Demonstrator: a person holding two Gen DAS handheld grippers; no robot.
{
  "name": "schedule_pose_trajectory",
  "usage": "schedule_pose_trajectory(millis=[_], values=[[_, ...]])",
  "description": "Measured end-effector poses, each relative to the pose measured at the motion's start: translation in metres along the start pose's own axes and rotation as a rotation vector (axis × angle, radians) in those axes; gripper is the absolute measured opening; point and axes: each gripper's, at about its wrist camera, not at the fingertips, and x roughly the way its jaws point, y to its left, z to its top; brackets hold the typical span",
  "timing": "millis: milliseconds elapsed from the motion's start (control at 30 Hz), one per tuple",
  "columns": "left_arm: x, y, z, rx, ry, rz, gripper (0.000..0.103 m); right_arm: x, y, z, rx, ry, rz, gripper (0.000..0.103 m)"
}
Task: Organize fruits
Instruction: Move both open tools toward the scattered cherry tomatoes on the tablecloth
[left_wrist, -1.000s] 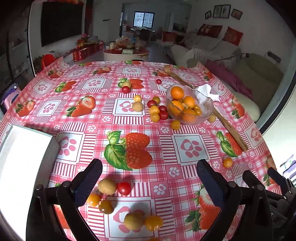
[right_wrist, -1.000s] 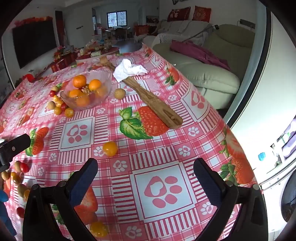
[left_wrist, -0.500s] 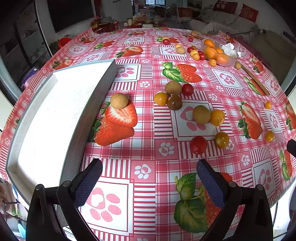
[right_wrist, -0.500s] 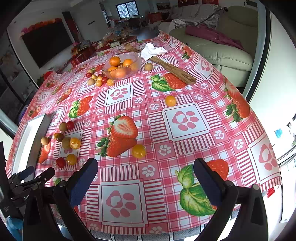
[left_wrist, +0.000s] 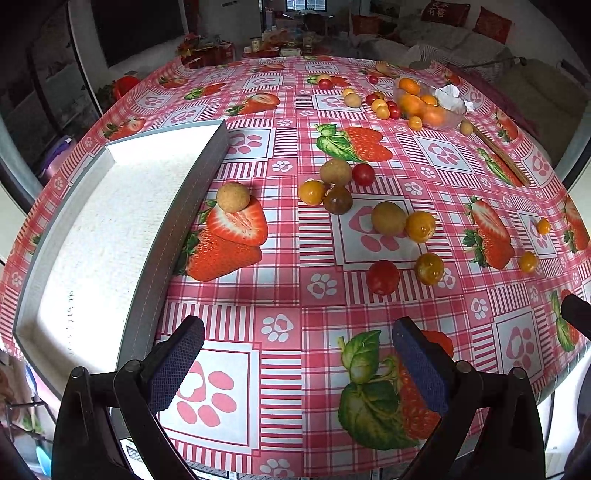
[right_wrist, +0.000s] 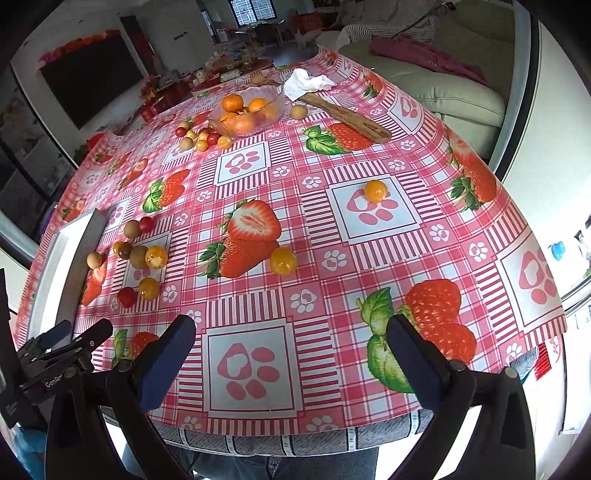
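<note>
Small round fruits lie scattered on a strawberry-print tablecloth. A tan fruit (left_wrist: 233, 197) sits beside the grey tray (left_wrist: 177, 218), whose floor is white and bare. Several red, yellow and brown fruits cluster in the middle, among them a red one (left_wrist: 382, 277) and a yellow one (left_wrist: 420, 226). My left gripper (left_wrist: 297, 363) hangs open over the table's near edge, holding nothing. My right gripper (right_wrist: 290, 363) is open too, near the front edge, with a yellow fruit (right_wrist: 283, 260) and another (right_wrist: 375, 190) ahead of it. A glass bowl (right_wrist: 273, 107) of oranges stands far back.
A long wooden board (right_wrist: 347, 118) and a crumpled white tissue (right_wrist: 306, 83) lie beside the bowl. More small fruits (right_wrist: 192, 138) sit left of the bowl. A sofa (right_wrist: 443, 88) stands beyond the table's right edge. The left gripper's body (right_wrist: 55, 354) shows at lower left.
Both grippers have pulled back from the far part of the table to its near edge, and the views widened. The tray and the middle fruit cluster came into the left view. Both stay open.
</note>
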Motion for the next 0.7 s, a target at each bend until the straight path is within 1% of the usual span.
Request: schedule_pose_trajectory(millis=[533, 700], values=[[-0.0008, -0.0064, 0.0024, 0.013, -0.003, 0.006, 0.102, 0.0023, -0.0019, 0.0014, 0.005, 0.010, 0.007, 0.103], [0.0026, -0.0073, 0.0020, 0.009, 0.008, 0.006, 0.102, 0.0024, -0.0017, 0.0030, 0.004, 0.011, 0.005, 0.103]])
